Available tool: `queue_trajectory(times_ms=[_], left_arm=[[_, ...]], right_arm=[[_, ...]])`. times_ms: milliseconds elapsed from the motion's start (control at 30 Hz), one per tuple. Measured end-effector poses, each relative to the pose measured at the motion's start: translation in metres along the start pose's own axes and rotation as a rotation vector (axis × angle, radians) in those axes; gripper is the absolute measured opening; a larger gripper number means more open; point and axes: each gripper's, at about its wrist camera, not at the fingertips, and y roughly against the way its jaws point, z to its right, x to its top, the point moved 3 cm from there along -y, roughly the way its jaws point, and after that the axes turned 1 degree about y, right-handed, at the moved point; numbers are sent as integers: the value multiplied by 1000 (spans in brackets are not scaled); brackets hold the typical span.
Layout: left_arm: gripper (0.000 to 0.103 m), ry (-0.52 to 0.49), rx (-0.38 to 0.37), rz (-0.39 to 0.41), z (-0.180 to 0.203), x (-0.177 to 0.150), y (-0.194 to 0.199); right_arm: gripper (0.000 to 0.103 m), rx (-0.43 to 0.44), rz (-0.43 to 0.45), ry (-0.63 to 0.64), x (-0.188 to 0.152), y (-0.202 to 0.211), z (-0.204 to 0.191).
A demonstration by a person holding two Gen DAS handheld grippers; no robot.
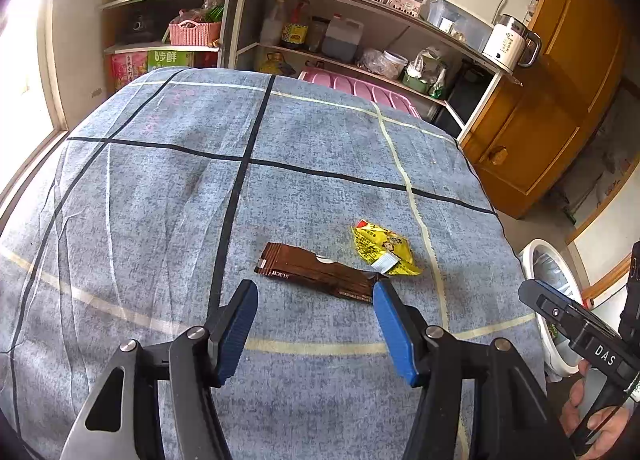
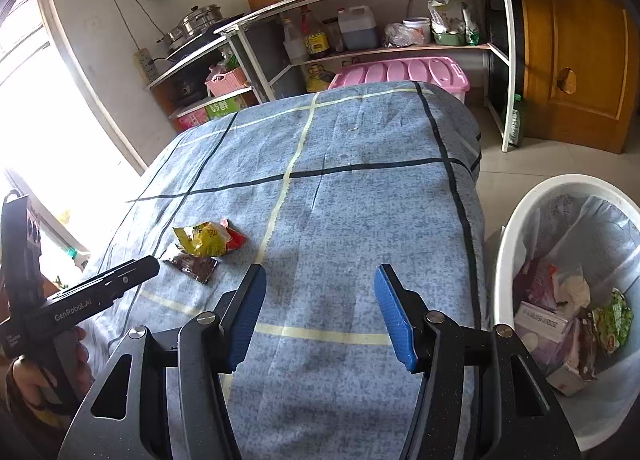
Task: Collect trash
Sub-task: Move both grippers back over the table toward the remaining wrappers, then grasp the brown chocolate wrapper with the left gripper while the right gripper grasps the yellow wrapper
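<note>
We hover our left gripper (image 1: 316, 292), jaws apart, just short of the flat brown foil wrapper (image 1: 316, 270); next, close on it. Right gripper (image 2: 320, 288) waits apart, empty.

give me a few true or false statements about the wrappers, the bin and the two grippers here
1. The long brown foil wrapper lies on the blue checked tablecloth. True.
2. The crumpled yellow snack packet is already in the white plastic bin. False: it lies on the cloth beside the brown wrapper.
3. The left gripper is shut on the brown wrapper. False: it is open and holds nothing.
4. The right gripper is open and empty. True.
5. The bin holds trash. True.
</note>
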Motion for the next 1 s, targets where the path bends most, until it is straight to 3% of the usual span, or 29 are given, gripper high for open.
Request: queue_trajectory(times_ms=[167, 333, 567, 767, 1000], left_arm=[[60, 1, 7, -12, 1, 12, -16], [60, 20, 7, -74, 5, 14, -40], [60, -43, 47, -68, 13, 13, -48], [60, -206, 95, -78, 19, -4, -42], [55, -197, 93, -79, 5, -9, -32]], right_arm=[[57, 1, -10, 18, 6, -11, -11], [57, 11, -14, 31, 12, -21, -21], [57, 14, -22, 26, 16, -28, -21], [57, 31, -40, 41, 20, -39, -31], [57, 92, -68, 95, 22, -58, -59]])
